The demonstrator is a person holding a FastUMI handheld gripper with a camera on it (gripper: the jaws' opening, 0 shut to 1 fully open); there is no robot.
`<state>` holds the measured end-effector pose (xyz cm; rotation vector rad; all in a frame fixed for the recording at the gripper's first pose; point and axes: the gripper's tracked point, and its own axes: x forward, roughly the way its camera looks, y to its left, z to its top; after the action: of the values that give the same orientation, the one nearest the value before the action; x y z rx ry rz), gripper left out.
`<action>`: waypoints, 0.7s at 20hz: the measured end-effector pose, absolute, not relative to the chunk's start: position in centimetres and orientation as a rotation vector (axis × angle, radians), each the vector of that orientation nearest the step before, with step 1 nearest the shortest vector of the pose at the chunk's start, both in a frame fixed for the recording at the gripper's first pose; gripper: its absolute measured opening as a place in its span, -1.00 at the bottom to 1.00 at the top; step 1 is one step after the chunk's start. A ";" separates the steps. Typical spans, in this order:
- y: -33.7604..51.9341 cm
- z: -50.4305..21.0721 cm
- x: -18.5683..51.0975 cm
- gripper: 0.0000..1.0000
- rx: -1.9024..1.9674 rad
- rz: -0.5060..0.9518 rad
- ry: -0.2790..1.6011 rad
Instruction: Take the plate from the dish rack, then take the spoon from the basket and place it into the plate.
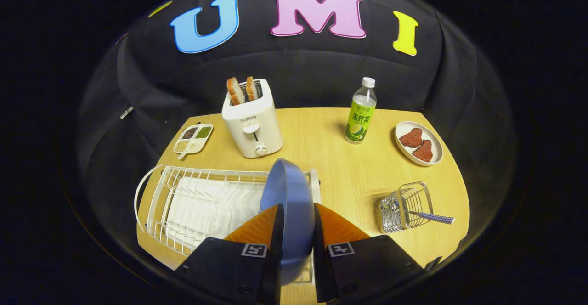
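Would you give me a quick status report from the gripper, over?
Gripper shut on blue plate, plate upright on edge above dish rack. Spoon lying in wire basket, beyond the fingers. Nothing blocking.

Claw point(296, 213) pointing forward and down over the counter's near edge. Both fingers point(259, 231) closed in on the upright plate point(289, 204), one pressing each face, rim clamped between the pads. Fingers level, roughly parallel, narrow gap.

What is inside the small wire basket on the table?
A spoon lies in the wire basket, its patterned handle sticking out over the rim. Its bowl end is partly hidden by the wires. Away from it, the gripper has its jaws shut on the blue plate.
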<state>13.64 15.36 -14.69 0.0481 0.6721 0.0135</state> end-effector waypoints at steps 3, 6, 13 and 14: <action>15.8 -13.3 13.5 -0.42 0.035 -0.013 0.633; 15.5 -12.2 13.6 -0.43 0.018 -0.050 0.605; 14.9 -10.2 13.3 -0.52 0.031 -0.072 0.573; 14.9 -10.6 13.3 -0.54 0.043 -0.064 0.582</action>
<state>13.31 14.92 -10.56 0.0427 0.5815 -0.0644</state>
